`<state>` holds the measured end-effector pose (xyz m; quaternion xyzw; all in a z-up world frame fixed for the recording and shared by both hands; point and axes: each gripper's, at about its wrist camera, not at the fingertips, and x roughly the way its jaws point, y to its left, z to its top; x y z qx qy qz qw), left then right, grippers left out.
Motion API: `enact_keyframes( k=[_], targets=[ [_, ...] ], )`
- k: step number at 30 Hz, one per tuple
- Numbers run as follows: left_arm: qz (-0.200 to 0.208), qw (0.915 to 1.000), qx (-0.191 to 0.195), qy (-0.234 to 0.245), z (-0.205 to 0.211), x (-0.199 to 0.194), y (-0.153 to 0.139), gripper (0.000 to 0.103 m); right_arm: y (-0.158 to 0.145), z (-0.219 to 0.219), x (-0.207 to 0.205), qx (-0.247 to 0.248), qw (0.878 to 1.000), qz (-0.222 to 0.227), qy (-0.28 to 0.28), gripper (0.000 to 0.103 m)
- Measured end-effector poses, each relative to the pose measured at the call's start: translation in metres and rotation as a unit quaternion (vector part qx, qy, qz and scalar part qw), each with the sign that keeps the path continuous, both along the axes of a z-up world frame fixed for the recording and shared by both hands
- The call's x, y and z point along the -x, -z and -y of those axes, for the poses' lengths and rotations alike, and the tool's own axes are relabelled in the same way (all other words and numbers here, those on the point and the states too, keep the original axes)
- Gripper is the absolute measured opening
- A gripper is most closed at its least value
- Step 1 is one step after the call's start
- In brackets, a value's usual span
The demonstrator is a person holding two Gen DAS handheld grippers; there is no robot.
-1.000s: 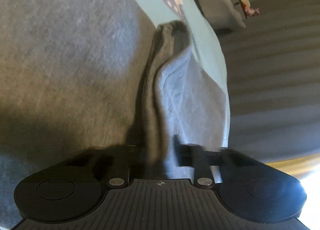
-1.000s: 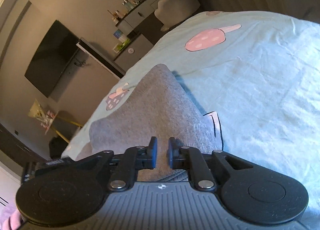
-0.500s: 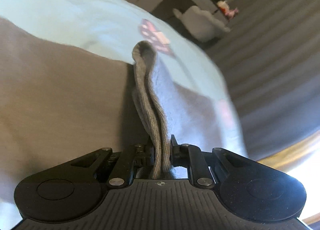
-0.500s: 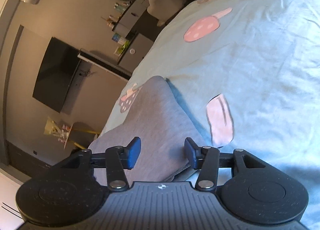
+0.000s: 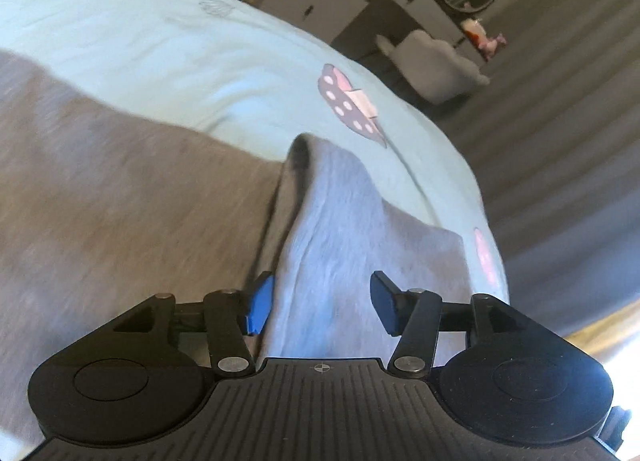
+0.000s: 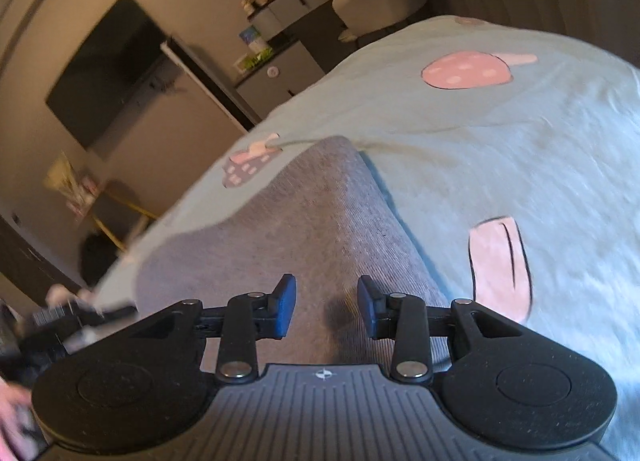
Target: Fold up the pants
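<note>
Here the pants point(image 5: 120, 221) run lengthwise away; left tool point(image 5: 322, 303) just opened, right tool point(image 6: 326, 307) narrowing, both apart.

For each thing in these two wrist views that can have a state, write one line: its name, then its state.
Left gripper: jaws just opened, not pressing the cloth.
Right gripper: jaws apart, just closing, gripping nothing.
Grey pants: lying on the bed, one fold ridged up.
Bed sheet: spread, slightly wrinkled.

Raised fold of grey pants point(image 5: 316, 197) ahead, open bedsheet point(image 6: 500, 149) right, dresser point(image 5: 320, 9) beyond.
</note>
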<state>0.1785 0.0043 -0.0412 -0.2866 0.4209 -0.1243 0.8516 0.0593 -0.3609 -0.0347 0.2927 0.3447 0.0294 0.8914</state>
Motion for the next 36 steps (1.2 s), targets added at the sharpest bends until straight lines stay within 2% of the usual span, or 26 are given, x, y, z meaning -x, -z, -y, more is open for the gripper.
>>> enact_keyframes(
  k=[2, 3, 4, 5, 7, 8, 9, 11, 13, 14, 16, 19, 20, 24, 27, 28, 31, 34, 36],
  targets=[
    [-0.007, 0.9998, -0.018, -0.004, 0.006, -0.012, 0.004, 0.056, 0.009, -0.008, -0.005, 0.035, 0.999, -0.007, -0.007, 0.034],
    [-0.007, 0.9995, -0.029, -0.008, 0.01, -0.016, 0.005, 0.055, 0.013, -0.007, -0.007, 0.032, 0.999, -0.015, -0.009, 0.034],
    [-0.002, 0.9992, -0.038, -0.014, 0.013, -0.019, 0.005, 0.042, 0.016, -0.004, -0.008, 0.023, 1.0, -0.017, -0.005, 0.032],
    [0.007, 0.9986, -0.049, -0.016, 0.013, -0.016, 0.004, 0.025, 0.017, 0.0, -0.007, 0.015, 1.0, -0.016, 0.0, 0.03],
    [0.047, 0.9968, -0.065, -0.005, 0.02, -0.012, -0.004, 0.017, 0.019, 0.004, -0.005, 0.004, 1.0, -0.013, 0.004, 0.03],
    [0.075, 0.9957, -0.054, 0.007, 0.022, -0.007, -0.008, 0.01, 0.019, 0.004, -0.004, 0.005, 1.0, -0.012, 0.004, 0.03],
    [0.095, 0.9943, -0.044, 0.017, 0.022, -0.002, -0.011, 0.013, 0.019, 0.003, -0.003, 0.008, 1.0, -0.011, 0.003, 0.03],
    [0.102, 0.9915, -0.081, 0.007, 0.021, 0.005, -0.015, 0.028, 0.019, 0.001, -0.003, 0.016, 1.0, -0.012, 0.002, 0.03],
    [0.075, 0.9867, -0.144, -0.017, 0.016, 0.01, -0.012, 0.049, 0.018, -0.001, -0.004, 0.019, 1.0, -0.012, 0.002, 0.03],
    [0.057, 0.9861, -0.155, -0.024, 0.01, 0.013, -0.01, 0.049, 0.017, -0.002, -0.003, 0.021, 1.0, -0.012, 0.002, 0.03],
    [0.028, 0.9886, -0.144, -0.035, -0.01, 0.025, -0.007, 0.053, 0.015, -0.004, -0.002, 0.03, 0.999, -0.012, 0.004, 0.03],
    [0.007, 0.9907, -0.112, -0.077, -0.046, 0.059, -0.005, 0.071, 0.009, -0.013, -0.001, 0.059, 0.998, -0.012, 0.004, 0.03],
    [0.007, 0.9906, -0.103, -0.09, -0.055, 0.071, -0.005, 0.075, 0.006, -0.017, -0.001, 0.073, 0.997, -0.012, 0.004, 0.031],
    [-0.016, 0.981, -0.103, -0.164, -0.093, 0.102, -0.004, 0.077, -0.007, -0.042, 0.003, 0.132, 0.991, -0.01, -0.014, 0.037],
    [-0.027, 0.9708, -0.068, -0.228, -0.125, 0.116, -0.01, 0.079, -0.017, -0.072, 0.007, 0.177, 0.983, -0.004, -0.052, 0.039],
    [-0.029, 0.968, -0.064, -0.241, -0.135, 0.12, -0.011, 0.08, -0.018, -0.082, 0.009, 0.173, 0.982, 0.0, -0.072, 0.039],
    [-0.036, 0.9613, -0.077, -0.262, -0.162, 0.126, -0.013, 0.08, -0.007, -0.103, 0.017, 0.081, 0.988, -0.015, -0.131, 0.04],
    [-0.049, 0.957, -0.091, -0.271, -0.184, 0.133, -0.011, 0.081, -0.006, -0.116, 0.02, 0.103, 0.986, -0.009, -0.133, 0.04],
    [-0.066, 0.9546, -0.076, -0.281, -0.197, 0.135, -0.004, 0.081, -0.009, -0.113, 0.023, 0.111, 0.988, -0.002, -0.109, 0.04]
  ],
)
